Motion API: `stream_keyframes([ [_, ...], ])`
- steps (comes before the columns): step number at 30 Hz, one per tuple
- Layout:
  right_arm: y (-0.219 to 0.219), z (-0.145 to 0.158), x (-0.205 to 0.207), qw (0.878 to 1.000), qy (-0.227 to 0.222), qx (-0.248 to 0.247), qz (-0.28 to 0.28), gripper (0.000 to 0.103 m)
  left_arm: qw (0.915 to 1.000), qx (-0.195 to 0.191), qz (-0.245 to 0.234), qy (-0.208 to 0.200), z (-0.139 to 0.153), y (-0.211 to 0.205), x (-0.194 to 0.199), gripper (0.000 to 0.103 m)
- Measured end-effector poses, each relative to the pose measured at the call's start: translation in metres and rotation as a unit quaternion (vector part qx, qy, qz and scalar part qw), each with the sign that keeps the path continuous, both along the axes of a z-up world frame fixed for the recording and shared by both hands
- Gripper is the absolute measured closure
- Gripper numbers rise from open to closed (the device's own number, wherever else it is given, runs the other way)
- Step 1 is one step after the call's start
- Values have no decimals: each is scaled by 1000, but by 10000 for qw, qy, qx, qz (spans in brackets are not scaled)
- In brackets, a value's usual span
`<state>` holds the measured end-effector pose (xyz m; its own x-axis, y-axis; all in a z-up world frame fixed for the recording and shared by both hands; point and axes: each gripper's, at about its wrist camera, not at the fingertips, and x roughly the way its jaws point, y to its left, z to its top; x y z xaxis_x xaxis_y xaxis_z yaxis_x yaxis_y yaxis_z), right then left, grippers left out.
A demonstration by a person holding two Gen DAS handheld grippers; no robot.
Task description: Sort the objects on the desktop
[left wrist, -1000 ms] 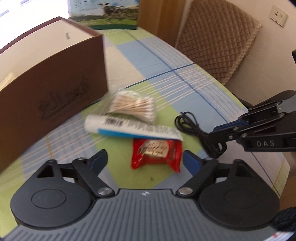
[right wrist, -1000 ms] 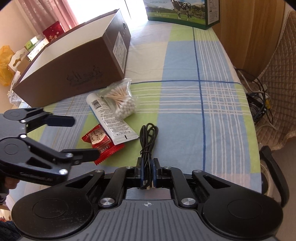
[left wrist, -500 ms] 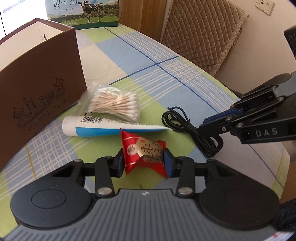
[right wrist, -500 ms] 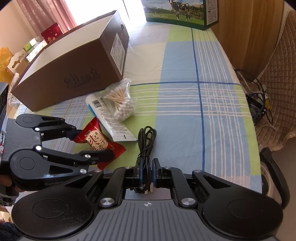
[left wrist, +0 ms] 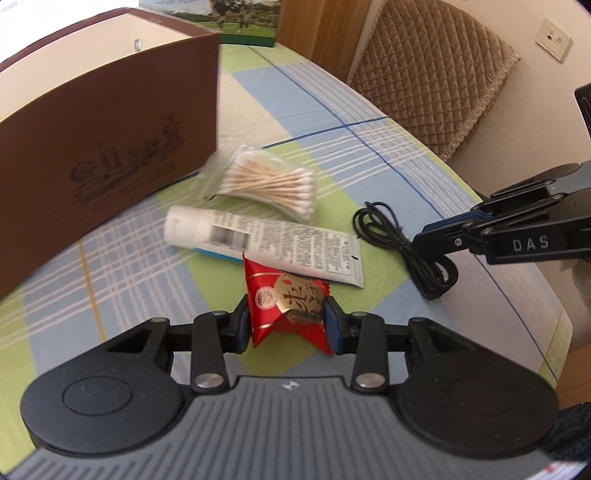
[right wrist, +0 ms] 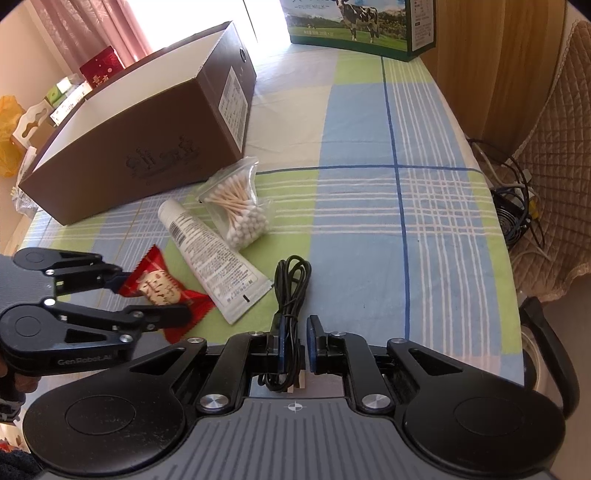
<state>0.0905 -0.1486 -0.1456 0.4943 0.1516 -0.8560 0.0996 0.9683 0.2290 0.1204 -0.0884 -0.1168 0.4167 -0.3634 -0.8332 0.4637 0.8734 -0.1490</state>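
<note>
My left gripper [left wrist: 286,319] is shut on a red snack packet [left wrist: 286,301], held a little above the checked tablecloth; it also shows in the right wrist view [right wrist: 159,286]. My right gripper [right wrist: 295,338] straddles a coiled black cable [right wrist: 291,284] with its jaws slightly parted, a gap showing beside the cable. The cable [left wrist: 402,243] lies on the cloth, with the right gripper [left wrist: 421,236] at its near end. A white tube [right wrist: 210,254] and a bag of cotton swabs [right wrist: 240,206] lie between the grippers and the open brown box [right wrist: 140,147].
A green milk carton [right wrist: 354,26] stands at the table's far end. A quilted chair [left wrist: 428,70] stands beyond the right table edge [right wrist: 509,280]. Cables and a power strip [right wrist: 513,206] lie on the floor there.
My left gripper shut on the red packet and lifted it off the cloth toward the box side. My right gripper's jaws have parted slightly around the cable.
</note>
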Motion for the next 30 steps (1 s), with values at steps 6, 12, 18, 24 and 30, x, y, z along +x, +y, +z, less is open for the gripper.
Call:
stream_keyframes([
  [6, 6, -2, 6, 9999, -10, -34, 122, 83, 9992, -26, 382, 76, 1, 25, -8, 69],
  [12, 14, -7, 14, 9993, 23, -253, 274, 83, 9973, -62, 716, 122, 3, 45, -18, 70],
  [18, 24, -16, 17, 9962, -28, -727, 475, 84, 9957, -47, 916, 139, 4, 59, -25, 70],
  [24, 24, -16, 16, 9954, 11, -834, 462, 92, 9945, -34, 1038, 148, 5, 66, -30, 70],
  [30, 26, -14, 9, 9954, 72, -850, 431, 92, 9939, -23, 1099, 109, 6, 69, -33, 70],
])
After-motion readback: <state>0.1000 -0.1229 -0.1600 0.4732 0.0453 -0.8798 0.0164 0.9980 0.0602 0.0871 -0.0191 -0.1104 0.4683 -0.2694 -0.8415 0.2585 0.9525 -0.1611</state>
